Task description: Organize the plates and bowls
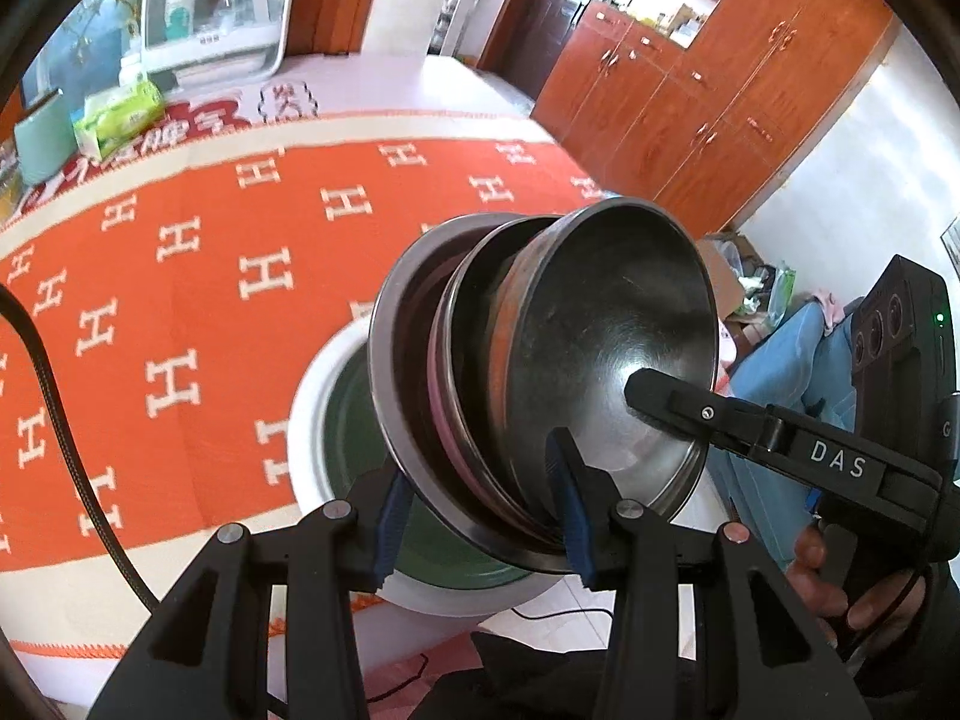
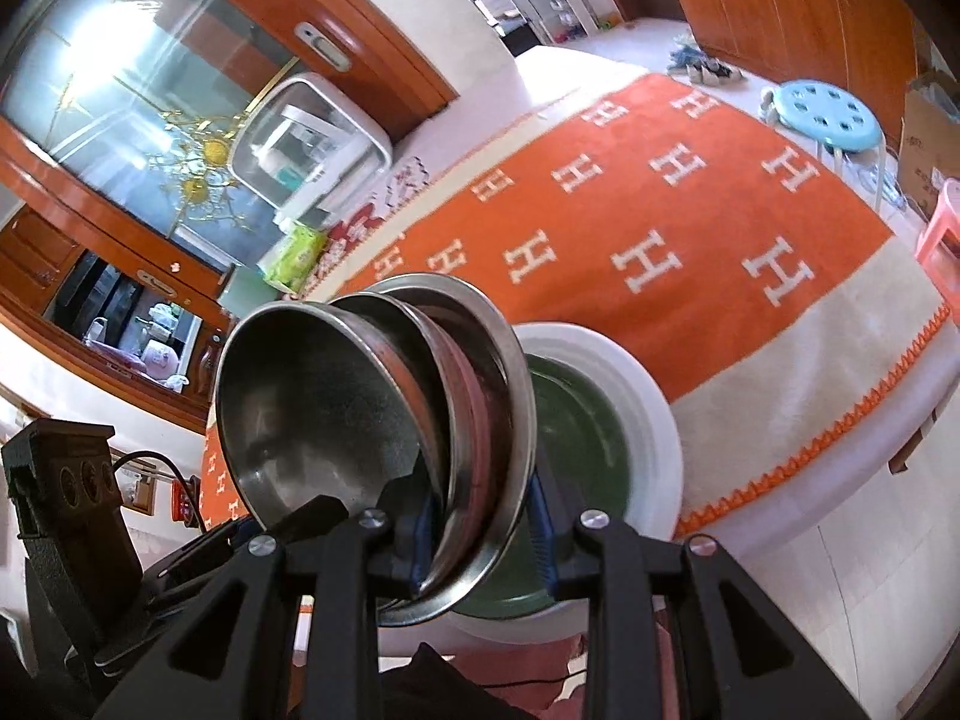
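Observation:
A tilted stack of steel bowls and plates (image 1: 612, 330) hangs on edge just above a white plate with a green middle (image 1: 312, 414), which lies near the table's front edge. My left gripper (image 1: 480, 516) is shut on the stack's lower rim, with one blue pad behind the outermost plate and the other inside the bowl. From the right, one finger (image 1: 666, 402) of my right gripper reaches into the bowl. In the right wrist view my right gripper (image 2: 480, 531) is shut on the same stack (image 2: 318, 396) above the white plate (image 2: 651, 408). A pink rim shows among the steel pieces.
An orange tablecloth (image 1: 198, 276) with white H marks covers the table. At its far side stand a white clear-fronted box (image 1: 222, 6) and a green tissue pack (image 1: 120, 114). A blue stool (image 2: 834, 114), a pink stool (image 2: 942, 222) and a cardboard box (image 2: 930, 138) stand on the floor beyond.

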A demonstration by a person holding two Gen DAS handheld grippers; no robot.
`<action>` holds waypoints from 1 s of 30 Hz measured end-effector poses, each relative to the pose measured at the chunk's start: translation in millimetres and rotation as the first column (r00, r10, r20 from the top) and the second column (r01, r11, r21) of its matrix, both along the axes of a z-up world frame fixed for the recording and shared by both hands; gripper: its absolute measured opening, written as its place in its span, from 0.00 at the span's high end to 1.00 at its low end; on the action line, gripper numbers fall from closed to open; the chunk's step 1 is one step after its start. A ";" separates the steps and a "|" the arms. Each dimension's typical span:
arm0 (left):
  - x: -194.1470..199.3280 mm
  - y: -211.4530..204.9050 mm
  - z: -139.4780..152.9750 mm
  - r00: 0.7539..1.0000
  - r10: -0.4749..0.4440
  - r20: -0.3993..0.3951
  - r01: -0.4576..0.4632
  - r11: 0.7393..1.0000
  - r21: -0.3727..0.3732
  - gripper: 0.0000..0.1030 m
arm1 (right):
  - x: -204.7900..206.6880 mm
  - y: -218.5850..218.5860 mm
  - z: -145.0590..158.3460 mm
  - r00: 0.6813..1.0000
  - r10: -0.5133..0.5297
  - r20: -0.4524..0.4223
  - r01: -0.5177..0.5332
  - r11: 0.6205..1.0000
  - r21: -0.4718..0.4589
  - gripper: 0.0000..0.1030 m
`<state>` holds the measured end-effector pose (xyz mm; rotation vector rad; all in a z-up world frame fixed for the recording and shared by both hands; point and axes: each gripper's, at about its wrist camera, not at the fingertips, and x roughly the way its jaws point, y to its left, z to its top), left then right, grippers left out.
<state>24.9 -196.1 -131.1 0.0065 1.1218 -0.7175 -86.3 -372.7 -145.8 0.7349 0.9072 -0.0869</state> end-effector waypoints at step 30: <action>25.8 -30.8 -66.8 0.937 0.105 -0.334 -0.055 0.986 0.157 0.59 | 67.0 -23.0 -53.2 0.872 0.417 -0.255 -0.417 0.907 0.058 0.71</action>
